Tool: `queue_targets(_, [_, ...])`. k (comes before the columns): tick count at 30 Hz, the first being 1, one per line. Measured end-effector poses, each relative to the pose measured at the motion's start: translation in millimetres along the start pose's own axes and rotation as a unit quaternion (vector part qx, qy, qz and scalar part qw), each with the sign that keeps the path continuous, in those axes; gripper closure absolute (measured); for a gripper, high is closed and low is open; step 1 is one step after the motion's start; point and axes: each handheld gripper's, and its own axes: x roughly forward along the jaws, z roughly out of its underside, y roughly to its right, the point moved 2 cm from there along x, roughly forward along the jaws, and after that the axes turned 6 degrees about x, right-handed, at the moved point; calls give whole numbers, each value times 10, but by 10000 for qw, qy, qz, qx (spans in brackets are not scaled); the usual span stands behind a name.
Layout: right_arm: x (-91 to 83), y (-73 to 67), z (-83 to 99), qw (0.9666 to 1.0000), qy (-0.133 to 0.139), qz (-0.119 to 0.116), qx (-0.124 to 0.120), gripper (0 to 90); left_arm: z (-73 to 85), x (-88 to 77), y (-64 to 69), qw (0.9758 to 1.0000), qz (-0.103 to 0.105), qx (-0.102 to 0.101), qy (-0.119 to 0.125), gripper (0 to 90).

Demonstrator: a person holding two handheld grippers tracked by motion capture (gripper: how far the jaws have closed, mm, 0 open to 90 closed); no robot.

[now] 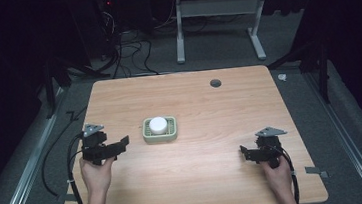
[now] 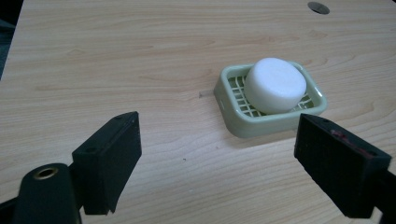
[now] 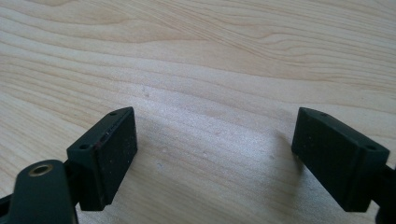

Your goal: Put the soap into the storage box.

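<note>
While the left gripper (image 1: pixel 120 143) hovers just beside the green soap dish (image 1: pixel 160 136), its jaws stand wide apart and hold nothing, and they point toward the dish from the left side of the wooden table (image 1: pixel 216 179). The white soap bar (image 1: pixel 158 125) lies inside this dish, on the grid bottom, near the middle of the table; in the left gripper view the bar (image 2: pixel 275 85) looks round and thick, with smooth rounded edges, and it rises above the rim of the dish (image 2: pixel 261 123). I judge that the bar is stiff and rather light, but its surface is probably slippery, so it can slide out if the jaws press only on the curved upper edge. It seems better to take it on two opposite sides of its flat wall, a little above the rim, with the pads low and level. The dish itself looks like light plastic and may shift or lift together with the bar if a jaw touches its rim. The right gripper (image 1: pixel 245 152) rests well apart, near the right edge of the table, and in the right gripper view its jaws are also spread wide over bare wood, holding nothing.
</note>
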Motion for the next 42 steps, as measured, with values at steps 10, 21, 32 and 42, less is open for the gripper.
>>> queue_targets(10, [0, 0, 0, 10000, 1, 0, -5, 151, 161, -22, -7, 9999, -43, -85, -52, 155])
queue_targets(21, [0, 0, 0, 10000, 1, 0, -4, 151, 375, 56, -17, 9996, -79, -167, -220, 155])
queue_targets(32, [0, 1, 0, 10000, 4, 2, -10, 150, 637, 273, 19, 9982, -268, -97, -526, 154])
queue_targets(42, [1, 1, 0, 10000, 6, 1, -12, 151, 839, 494, 35, 9950, -703, 127, -704, 153])
